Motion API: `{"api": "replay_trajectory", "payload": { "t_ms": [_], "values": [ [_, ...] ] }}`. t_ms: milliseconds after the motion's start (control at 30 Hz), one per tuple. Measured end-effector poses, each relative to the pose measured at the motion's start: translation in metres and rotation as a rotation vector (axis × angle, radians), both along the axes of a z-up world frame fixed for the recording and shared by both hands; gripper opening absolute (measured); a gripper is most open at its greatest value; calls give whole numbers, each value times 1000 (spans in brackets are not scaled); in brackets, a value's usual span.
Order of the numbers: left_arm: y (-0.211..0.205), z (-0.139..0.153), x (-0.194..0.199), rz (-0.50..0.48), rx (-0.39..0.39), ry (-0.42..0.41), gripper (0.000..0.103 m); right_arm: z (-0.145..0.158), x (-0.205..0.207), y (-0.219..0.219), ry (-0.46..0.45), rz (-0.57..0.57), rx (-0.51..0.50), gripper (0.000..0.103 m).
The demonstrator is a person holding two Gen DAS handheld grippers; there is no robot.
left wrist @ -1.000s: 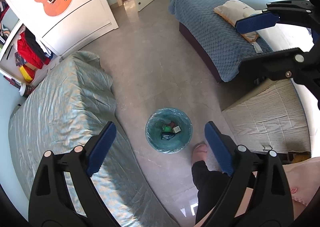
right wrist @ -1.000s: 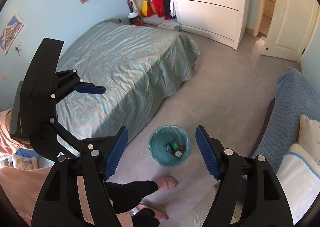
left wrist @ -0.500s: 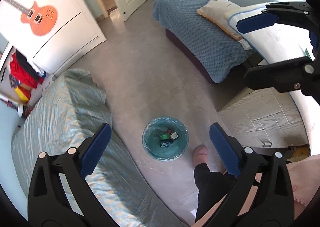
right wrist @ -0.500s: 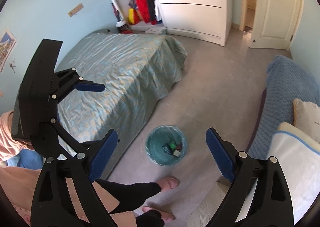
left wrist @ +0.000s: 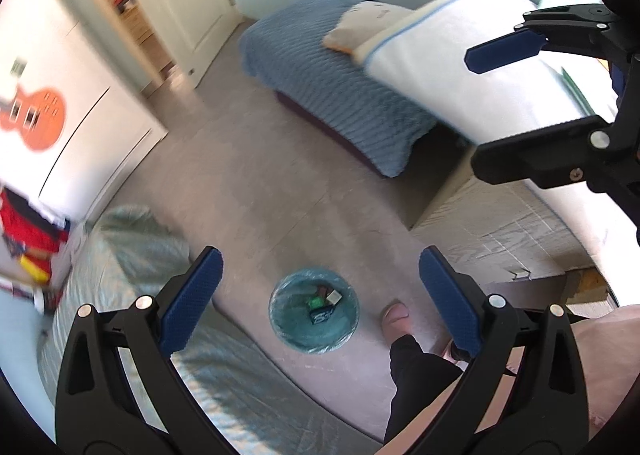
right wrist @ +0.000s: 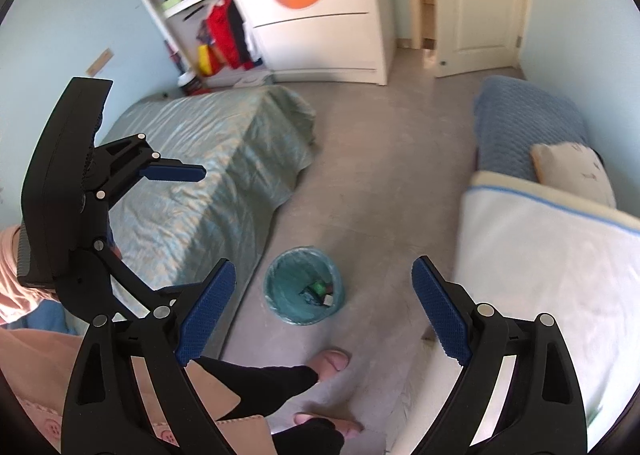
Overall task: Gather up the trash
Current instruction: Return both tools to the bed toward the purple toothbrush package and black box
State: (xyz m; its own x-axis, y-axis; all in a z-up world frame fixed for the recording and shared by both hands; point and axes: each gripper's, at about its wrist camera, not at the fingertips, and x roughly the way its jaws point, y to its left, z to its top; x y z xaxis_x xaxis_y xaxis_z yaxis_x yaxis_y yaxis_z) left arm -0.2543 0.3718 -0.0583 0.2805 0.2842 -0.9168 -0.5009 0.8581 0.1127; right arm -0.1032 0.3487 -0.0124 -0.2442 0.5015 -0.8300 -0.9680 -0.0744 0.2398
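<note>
A small round bin with a teal liner (left wrist: 286,331) (right wrist: 278,287) stands on the grey floor between two beds. Several bits of trash lie inside it, among them a dark blue wrapper (left wrist: 322,315) and a green piece (right wrist: 319,287). My left gripper (left wrist: 319,261) hangs high above the bin, open, with nothing between its blue pads. My right gripper (right wrist: 323,267) is also well above the bin, open and empty. Each gripper shows at the edge of the other's view: the right one's blue pad (left wrist: 504,51) and the left one's blue pad (right wrist: 176,173).
A bed with a shiny green cover (right wrist: 208,183) is left of the bin. A blue-covered bed (left wrist: 340,95) with pillows and a white mattress (right wrist: 540,275) is on the right, beside a wooden top (left wrist: 500,239). A person's pink-slippered foot (right wrist: 332,361) stands by the bin. A guitar-decal wardrobe (right wrist: 320,15) is at the back.
Both grippers' jaws have spread wider. Both views have rolled and drawn back, so the bin looks smaller and sits lower, and more of the white mattress shows.
</note>
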Motion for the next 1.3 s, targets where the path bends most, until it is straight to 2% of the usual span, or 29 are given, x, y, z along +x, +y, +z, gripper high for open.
{"api": "replay_trajectory", "payload": {
  "t_ms": [233,600,800,1033,1300],
  "values": [
    [-39,6,55,-182,-11,-16,96,6,45,-62,-11,-173,22,89],
    [-117,15,137,-383,-12,-30,96,7,108,-182,-39,-401,22,89],
    [-156,14,172,-457,-30,-25,96,4,139,-248,-75,-511,8,89],
    [-203,13,205,-524,-43,-10,96,1,169,-304,-106,-614,1,89],
    [-244,7,241,-525,-93,4,96,-18,212,-347,-137,-616,-47,89]
  ]
}}
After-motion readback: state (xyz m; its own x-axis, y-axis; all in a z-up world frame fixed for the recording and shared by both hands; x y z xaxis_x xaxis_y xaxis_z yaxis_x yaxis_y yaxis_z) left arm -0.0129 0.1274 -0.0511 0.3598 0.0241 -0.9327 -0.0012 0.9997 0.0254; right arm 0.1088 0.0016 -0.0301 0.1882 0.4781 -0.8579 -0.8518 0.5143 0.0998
